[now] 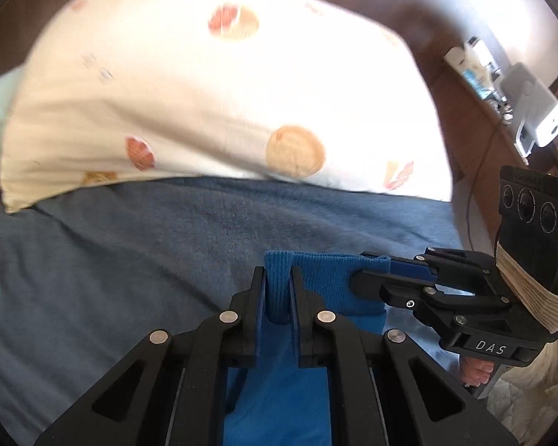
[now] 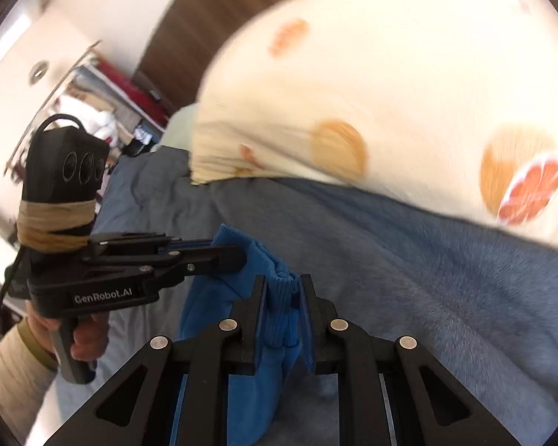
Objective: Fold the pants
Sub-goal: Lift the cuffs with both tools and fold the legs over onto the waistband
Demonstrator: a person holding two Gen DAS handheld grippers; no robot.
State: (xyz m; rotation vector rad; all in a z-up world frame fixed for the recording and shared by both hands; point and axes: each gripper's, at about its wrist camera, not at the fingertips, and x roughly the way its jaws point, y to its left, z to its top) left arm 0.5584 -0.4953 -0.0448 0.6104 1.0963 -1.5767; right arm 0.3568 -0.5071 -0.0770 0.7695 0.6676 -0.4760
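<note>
The blue pants [image 1: 327,278] hang above the grey-blue blanket, held by their ribbed cuff edge. My left gripper [image 1: 279,278] is shut on the left part of the ribbed cuff. My right gripper [image 1: 368,278] comes in from the right and is shut on the same cuff's right end. In the right wrist view the right gripper [image 2: 283,286] pinches the ribbed cuff [image 2: 284,319], and the left gripper [image 2: 238,254] clamps the blue pants [image 2: 212,319] from the left. The rest of the pants hangs below, mostly hidden by the fingers.
A grey-blue blanket [image 1: 148,260] covers the bed. A large cream pillow [image 1: 204,93] with fruit print lies just beyond the grippers. A wooden headboard and a bedside shelf [image 1: 502,85] with bottles and a white device stand at the right. Open shelves [image 2: 104,104] stand at the left.
</note>
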